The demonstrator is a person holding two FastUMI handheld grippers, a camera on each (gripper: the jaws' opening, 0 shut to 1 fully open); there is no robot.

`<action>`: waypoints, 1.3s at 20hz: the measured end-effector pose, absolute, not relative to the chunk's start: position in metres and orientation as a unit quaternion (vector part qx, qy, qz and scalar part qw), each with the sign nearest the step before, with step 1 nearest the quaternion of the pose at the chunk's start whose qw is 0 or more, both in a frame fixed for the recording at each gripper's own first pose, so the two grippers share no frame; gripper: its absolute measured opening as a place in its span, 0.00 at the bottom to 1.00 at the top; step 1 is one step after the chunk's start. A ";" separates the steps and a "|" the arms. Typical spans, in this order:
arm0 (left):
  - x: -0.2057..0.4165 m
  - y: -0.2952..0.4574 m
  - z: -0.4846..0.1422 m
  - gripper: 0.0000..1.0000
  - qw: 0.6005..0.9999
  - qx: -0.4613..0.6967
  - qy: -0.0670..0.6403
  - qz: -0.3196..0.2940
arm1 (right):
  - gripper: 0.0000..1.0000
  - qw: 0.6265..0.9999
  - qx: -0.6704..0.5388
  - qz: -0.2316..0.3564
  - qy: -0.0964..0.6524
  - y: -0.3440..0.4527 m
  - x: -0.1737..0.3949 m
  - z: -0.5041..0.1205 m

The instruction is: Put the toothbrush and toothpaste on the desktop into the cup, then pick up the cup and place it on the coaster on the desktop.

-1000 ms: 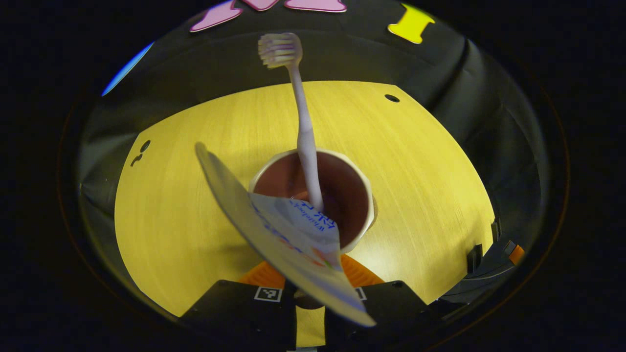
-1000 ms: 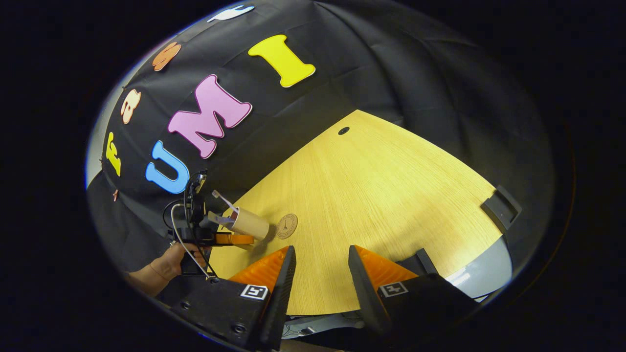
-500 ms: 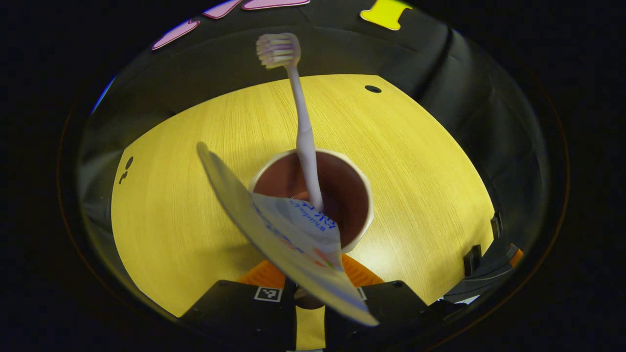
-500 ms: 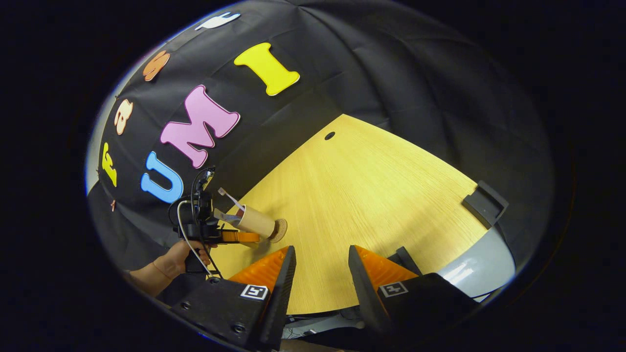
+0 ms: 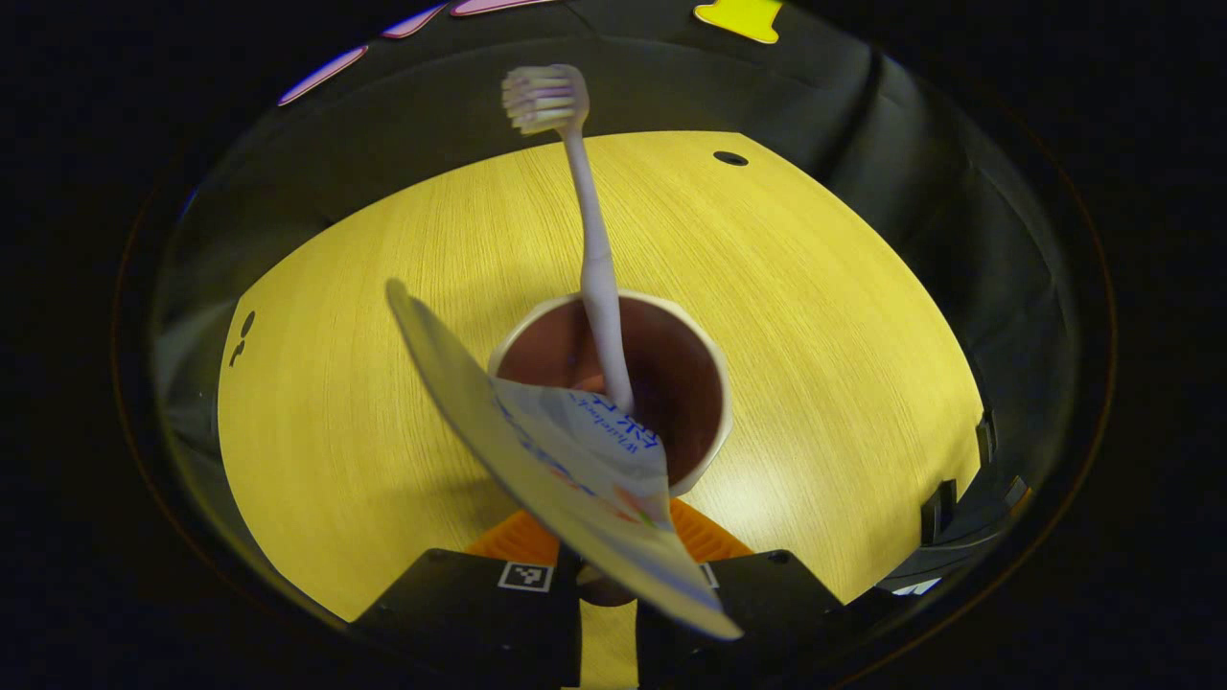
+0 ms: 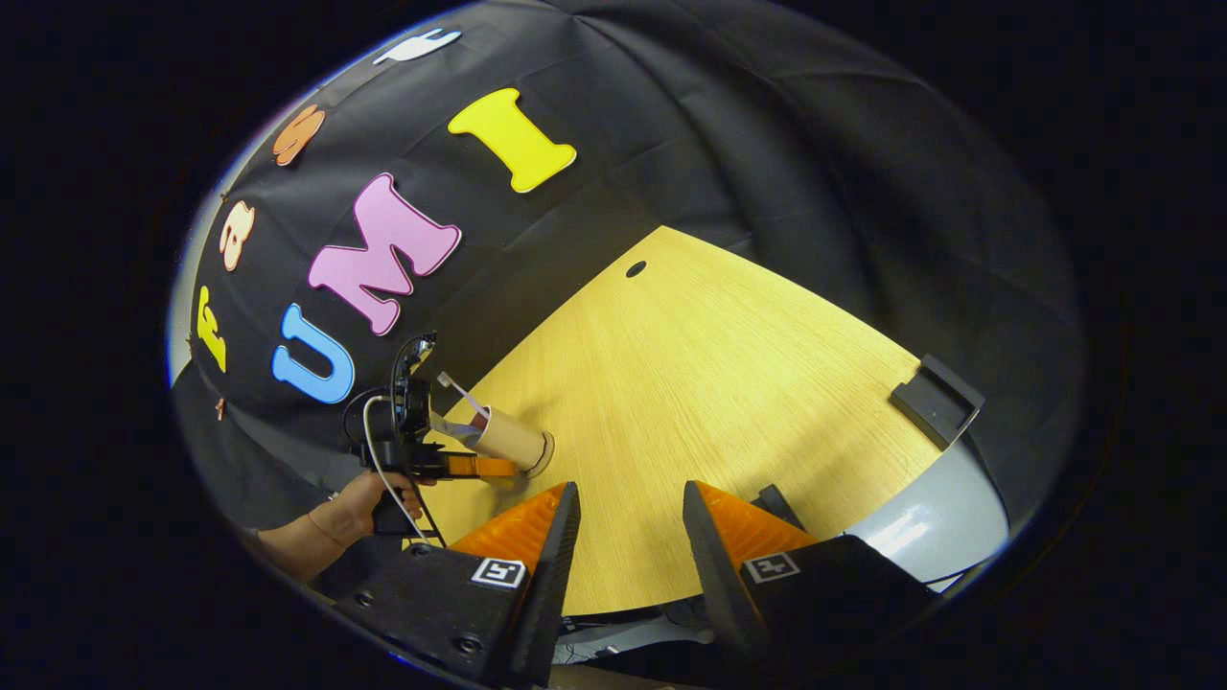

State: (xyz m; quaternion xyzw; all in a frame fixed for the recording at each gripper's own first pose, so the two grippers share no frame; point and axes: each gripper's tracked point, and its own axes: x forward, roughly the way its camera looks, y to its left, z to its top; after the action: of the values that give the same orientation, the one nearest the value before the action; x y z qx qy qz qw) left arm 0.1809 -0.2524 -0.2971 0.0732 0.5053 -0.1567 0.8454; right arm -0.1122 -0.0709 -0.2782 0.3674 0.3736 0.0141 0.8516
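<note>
My left claw (image 5: 609, 575) pinches the cup (image 5: 612, 383), toothbrush (image 5: 594, 259) and toothpaste (image 5: 546, 450) inside, seemingly settling onto the coaster (image 6: 546, 452); next, release gently; my right claw (image 6: 623, 537) hangs spread, idle.

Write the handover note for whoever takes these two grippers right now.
Left gripper: holds the cup by its side, seemingly shut on it.
Right gripper: open, nothing in it, above the near edge of the desktop.
Toothbrush and toothpaste: both stand in the cup, leaning over its rim.
Coaster: under the cup's base; whether the cup rests on it or hangs just above cannot be told.
Done: both items loaded, cup carried to the coaster.
Left: seat the cup if needed, open the left gripper, withdraw.
</note>
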 end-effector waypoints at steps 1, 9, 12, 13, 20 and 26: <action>0.180 -0.253 -0.299 0.31 0.843 0.074 0.509 -0.157 | 0.68 0.851 0.368 0.014 0.374 -0.071 -0.113 -0.279; 0.174 -0.254 -0.291 0.43 0.844 0.064 0.507 -0.164 | 0.68 0.850 0.367 0.018 0.378 -0.071 -0.108 -0.281; 0.171 -0.255 -0.288 0.59 0.844 0.060 0.507 -0.165 | 0.68 0.849 0.367 0.020 0.378 -0.070 -0.104 -0.283; 0.170 -0.255 -0.286 0.72 0.845 0.059 0.505 -0.165 | 0.68 0.849 0.367 0.020 0.379 -0.070 -0.104 -0.283; 0.156 -0.246 -0.257 0.90 0.865 0.060 0.471 -0.165 | 0.67 0.849 0.365 0.033 0.380 -0.064 -0.097 -0.282; 0.128 -0.232 -0.206 0.90 0.895 0.022 0.410 -0.177 | 0.67 0.850 0.355 0.060 0.384 -0.047 -0.084 -0.278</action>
State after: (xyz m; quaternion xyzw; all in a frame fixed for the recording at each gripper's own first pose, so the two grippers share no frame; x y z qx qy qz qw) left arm 0.1282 -0.2323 -0.2057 0.0222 0.4096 -0.1772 0.8946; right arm -0.0839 -0.0470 -0.2775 0.3552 0.3838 0.0601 0.8502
